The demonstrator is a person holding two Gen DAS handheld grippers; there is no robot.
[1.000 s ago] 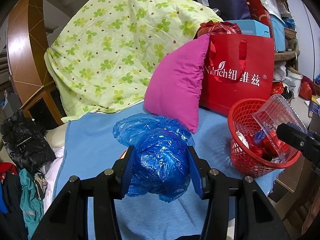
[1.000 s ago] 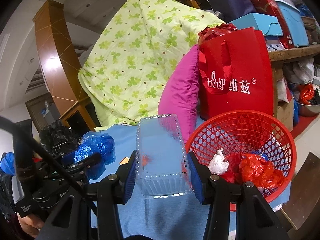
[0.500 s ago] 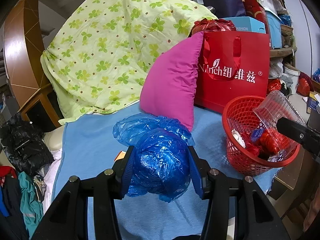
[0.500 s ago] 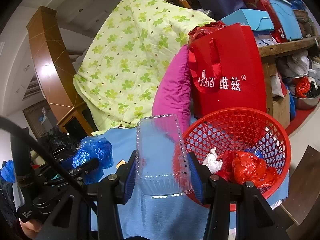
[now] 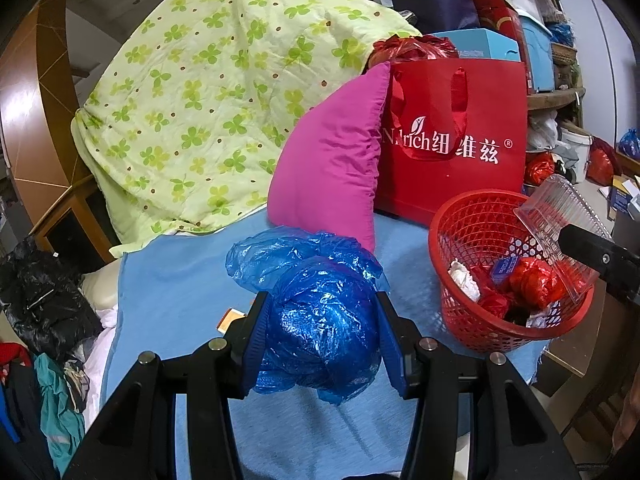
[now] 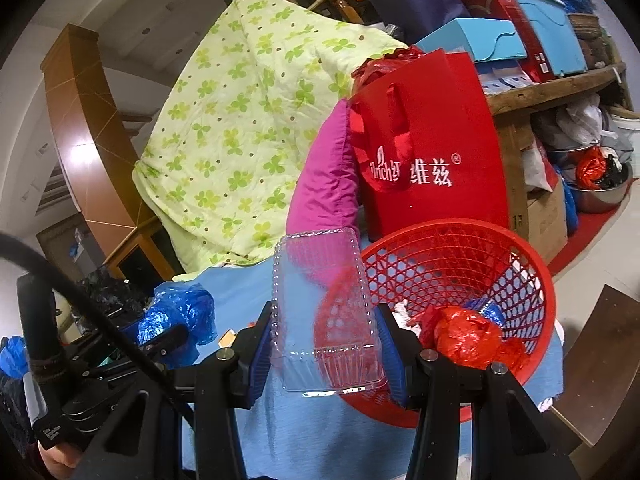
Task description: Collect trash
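My left gripper [image 5: 322, 338] is shut on a crumpled blue plastic bag [image 5: 320, 312], held above the light blue cloth. The bag also shows in the right wrist view [image 6: 176, 316]. My right gripper [image 6: 324, 346] is shut on a clear plastic clamshell box [image 6: 320, 308], held over the near left rim of the red mesh basket [image 6: 532, 264]. In the left wrist view the box [image 5: 560, 220] hangs over the basket [image 5: 468, 320]. The basket holds red crumpled wrappers [image 6: 468, 336] and white paper.
A pink pillow [image 5: 332, 164] and a red gift bag [image 5: 452, 128] stand behind the basket. A green floral quilt [image 5: 216, 92] is piled at the back. A small orange scrap [image 5: 226, 320] lies on the blue cloth [image 5: 180, 280]. Clothes and a black bag [image 5: 40, 300] lie left.
Both grippers have drifted right toward the red basket. The clear box now overlaps the basket's rim. Both grips are unchanged.
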